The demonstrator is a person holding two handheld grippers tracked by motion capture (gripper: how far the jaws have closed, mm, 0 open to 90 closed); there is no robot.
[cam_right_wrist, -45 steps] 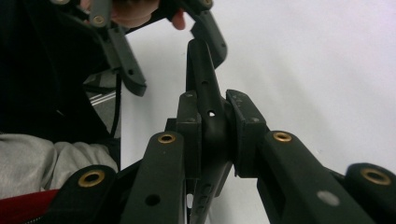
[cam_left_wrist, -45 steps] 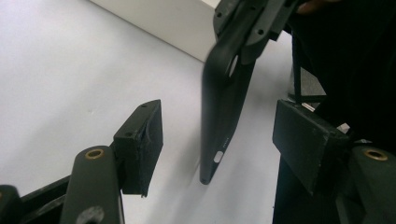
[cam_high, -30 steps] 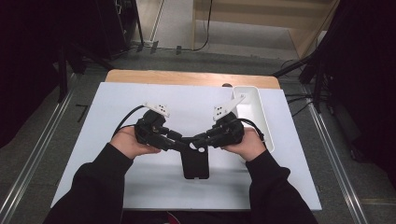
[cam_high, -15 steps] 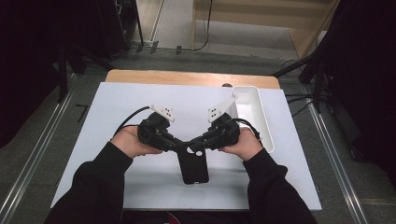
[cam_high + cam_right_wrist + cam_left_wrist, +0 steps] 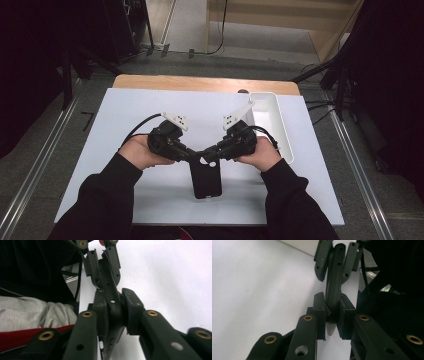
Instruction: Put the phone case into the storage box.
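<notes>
Phone case: one black phone case (image 5: 204, 176), lying on the white worktop (image 5: 110, 125) near its front edge, its top end lifted between the two claws.
Left claw: the left claw (image 5: 194, 156) is clamped on the case's top edge from the left; in the left gripper view its pads (image 5: 320, 312) press both faces of the thin black rim (image 5: 334, 290). Its jaws have just been closing on it.
Right claw: the right claw (image 5: 210, 156) grips the same top edge from the right, pads (image 5: 132, 310) tight against the case (image 5: 111, 293); its jaws have just eased a little wider.
Hands: two, one per claw, sleeves dark.
Tray: one white tray (image 5: 280, 125) at the worktop's right side, well apart from the case.
</notes>
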